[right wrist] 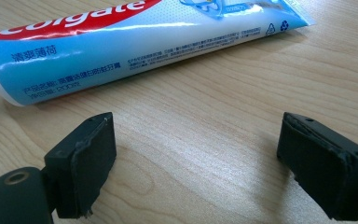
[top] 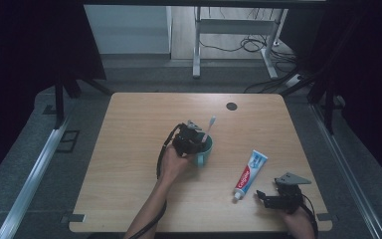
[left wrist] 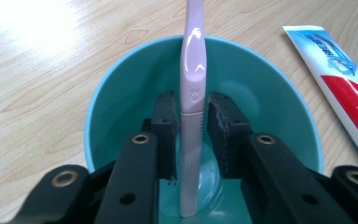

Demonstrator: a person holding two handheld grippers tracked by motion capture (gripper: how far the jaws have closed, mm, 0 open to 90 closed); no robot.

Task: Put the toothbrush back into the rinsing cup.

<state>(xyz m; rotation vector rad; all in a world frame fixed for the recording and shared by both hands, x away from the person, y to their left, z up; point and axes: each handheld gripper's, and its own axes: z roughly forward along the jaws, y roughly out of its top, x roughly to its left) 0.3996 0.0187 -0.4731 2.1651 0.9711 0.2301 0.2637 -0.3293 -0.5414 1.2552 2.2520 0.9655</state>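
Note:
A pale pink toothbrush stands in a teal cup, its lower end on the cup floor and its handle leaning over the far rim. My left gripper reaches into the cup with its jaws on either side of the ribbed handle, a thin gap showing on each side. From above, the left gripper is at the cup near the table's middle, and the brush head sticks up. My right gripper stands wide open over bare wood just beside a toothpaste tube, also seen from above.
The wooden table has a dark round cable hole near its far edge. The right gripper sits close to the front right corner. Desk legs and cables lie on the floor beyond.

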